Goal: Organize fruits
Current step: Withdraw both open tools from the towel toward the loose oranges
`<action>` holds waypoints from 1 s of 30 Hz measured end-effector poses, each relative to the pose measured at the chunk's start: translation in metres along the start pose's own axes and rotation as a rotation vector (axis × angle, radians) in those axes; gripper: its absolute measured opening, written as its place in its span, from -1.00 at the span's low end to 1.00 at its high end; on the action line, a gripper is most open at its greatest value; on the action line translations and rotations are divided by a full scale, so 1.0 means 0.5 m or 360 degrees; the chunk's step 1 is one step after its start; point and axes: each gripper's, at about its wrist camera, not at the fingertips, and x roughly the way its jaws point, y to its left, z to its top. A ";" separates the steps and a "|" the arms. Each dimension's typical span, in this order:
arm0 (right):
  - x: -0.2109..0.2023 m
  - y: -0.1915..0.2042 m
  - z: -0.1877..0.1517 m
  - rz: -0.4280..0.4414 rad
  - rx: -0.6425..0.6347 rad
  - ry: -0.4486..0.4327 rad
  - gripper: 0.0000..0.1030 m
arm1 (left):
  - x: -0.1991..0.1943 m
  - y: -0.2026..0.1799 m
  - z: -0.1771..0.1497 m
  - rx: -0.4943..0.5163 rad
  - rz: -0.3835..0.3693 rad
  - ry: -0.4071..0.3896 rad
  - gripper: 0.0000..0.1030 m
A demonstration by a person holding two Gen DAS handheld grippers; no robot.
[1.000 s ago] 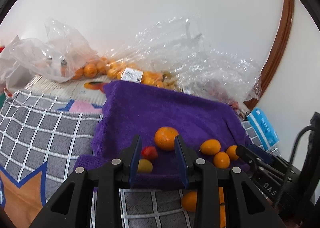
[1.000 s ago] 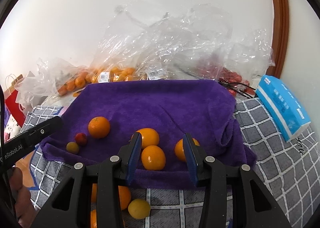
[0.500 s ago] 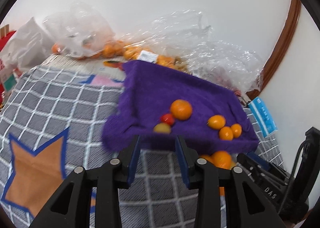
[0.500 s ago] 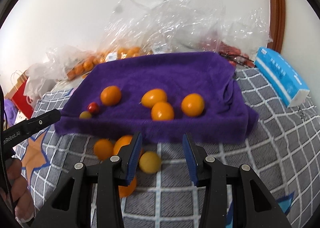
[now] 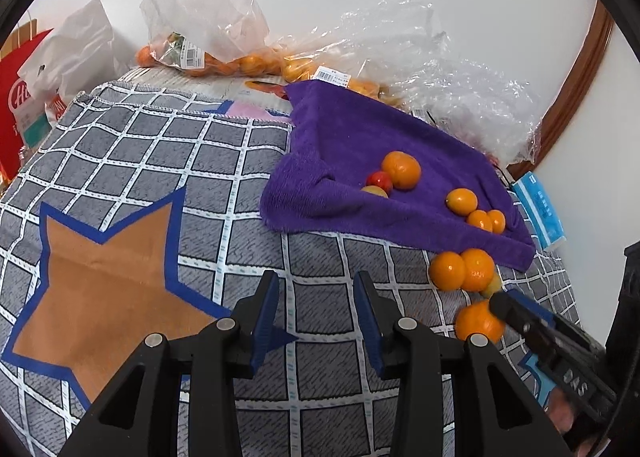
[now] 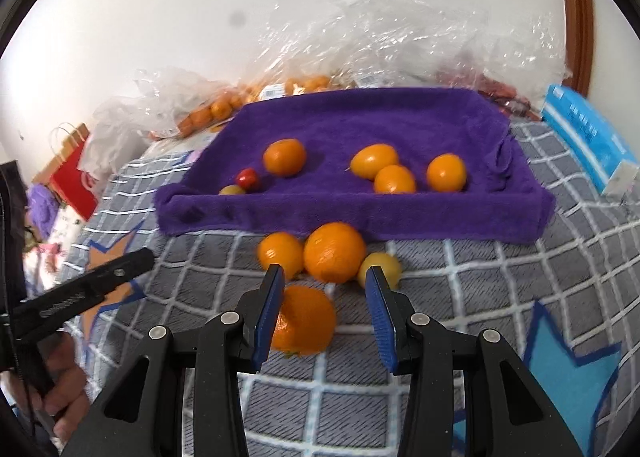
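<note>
Only the left wrist view showed the orange star (image 5: pixel 100 273) on the checked blanket (image 5: pixel 160 161); the left gripper (image 5: pixel 316 317) angled downward above it, jaws spread, gripping nothing; the right wrist view showed the right gripper (image 6: pixel 325 303) likewise parted, an orange (image 6: pixel 304 321) lying between its pads untouched; six fruits sat on the purple towel (image 6: pixel 360 117), near its front edge; plastic bags (image 6: pixel 400 29) crowded the blanket's far edge.

A wide stretch of checked cloth (image 5: pixel 152 161) is lying bare on the left, giving free passage. On the right, loose oranges (image 6: pixel 334 253) are crowding the cloth just before the purple towel (image 6: pixel 360 117), while plastic bags (image 6: pixel 400 25) are blocking the far edge along the wall.
</note>
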 end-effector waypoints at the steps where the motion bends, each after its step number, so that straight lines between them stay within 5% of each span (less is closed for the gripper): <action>1: 0.000 0.005 -0.005 0.0020 -0.0011 0.0011 -0.18 | 0.000 0.001 -0.003 0.0000 -0.0001 0.0004 -0.29; 16: 0.025 0.055 -0.051 0.0075 -0.0144 0.0066 -0.17 | -0.001 0.037 -0.019 -0.0074 0.0021 0.0052 -0.28; 30: -0.013 -0.057 -0.049 -0.0178 -0.0044 -0.0009 -0.17 | 0.006 0.007 -0.039 0.0116 0.0131 -0.0002 -0.11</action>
